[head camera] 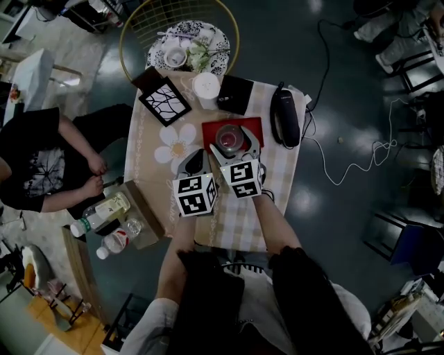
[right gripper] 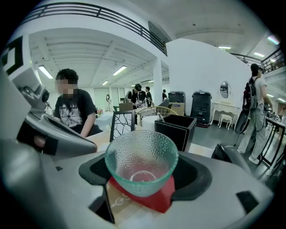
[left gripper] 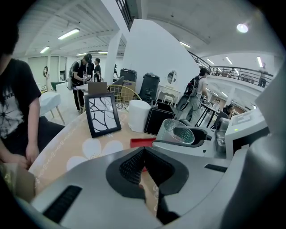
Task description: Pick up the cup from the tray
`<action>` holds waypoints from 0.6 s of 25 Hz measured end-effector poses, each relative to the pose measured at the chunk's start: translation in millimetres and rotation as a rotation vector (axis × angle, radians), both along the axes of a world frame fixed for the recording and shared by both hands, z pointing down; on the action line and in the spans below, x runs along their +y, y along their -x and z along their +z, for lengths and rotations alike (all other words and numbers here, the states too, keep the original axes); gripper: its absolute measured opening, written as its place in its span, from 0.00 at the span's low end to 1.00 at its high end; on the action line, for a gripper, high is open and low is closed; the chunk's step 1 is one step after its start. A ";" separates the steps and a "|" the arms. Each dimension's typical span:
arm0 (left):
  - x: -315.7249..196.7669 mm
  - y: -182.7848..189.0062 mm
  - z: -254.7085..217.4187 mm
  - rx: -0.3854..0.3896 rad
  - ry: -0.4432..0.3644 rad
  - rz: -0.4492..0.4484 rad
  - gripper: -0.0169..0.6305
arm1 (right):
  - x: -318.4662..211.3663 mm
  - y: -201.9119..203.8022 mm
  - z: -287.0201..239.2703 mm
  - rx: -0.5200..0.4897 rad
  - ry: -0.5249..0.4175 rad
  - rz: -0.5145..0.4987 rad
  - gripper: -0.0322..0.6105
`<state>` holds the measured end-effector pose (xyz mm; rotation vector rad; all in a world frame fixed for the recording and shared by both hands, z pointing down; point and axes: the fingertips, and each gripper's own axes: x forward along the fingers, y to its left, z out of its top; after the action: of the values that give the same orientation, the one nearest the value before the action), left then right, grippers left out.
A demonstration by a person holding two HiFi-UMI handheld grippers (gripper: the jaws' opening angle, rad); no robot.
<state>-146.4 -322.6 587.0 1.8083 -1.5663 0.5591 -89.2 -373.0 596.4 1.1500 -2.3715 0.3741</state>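
The left gripper point(left gripper: 144, 151) is pinched shut with nothing in it. The cup point(right gripper: 141, 163) stands straight up, mouth on top, over the red tray point(right gripper: 157, 202). It is clear, bumpy glass. The right gripper point(right gripper: 142, 175), wide open, squeezes its sides.

1. We take the picture frame point(head camera: 164, 101) as landmark. It holds a black-and-white branching pattern and stands on the beige-clothed table point(head camera: 142, 158).
2. Just right of the frame is a white cylinder point(head camera: 207, 89). Right of that is a black box point(head camera: 236, 93).
3. Farther right of the frame, at the table's edge, lies a black oblong device point(head camera: 285, 118).
4. Beyond the frame is a gold wire chair point(head camera: 149, 21) with a patterned cushion.
5. Left of the frame, off the table, sits a person in a black shirt point(head camera: 35, 156).
6. Below and left of the frame are two capped bottles point(head camera: 111, 244).
7. Well right of the frame, a white cable point(head camera: 361, 163) runs over the floor.
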 end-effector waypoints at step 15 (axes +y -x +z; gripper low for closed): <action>19.7 -20.4 -29.4 0.020 -0.060 0.031 0.03 | 47.0 -36.2 -20.4 0.044 -0.006 0.012 0.67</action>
<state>-126.0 -302.9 557.6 1.8797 -1.5591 0.5113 -52.9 -325.9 576.0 1.1639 -2.3303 0.3421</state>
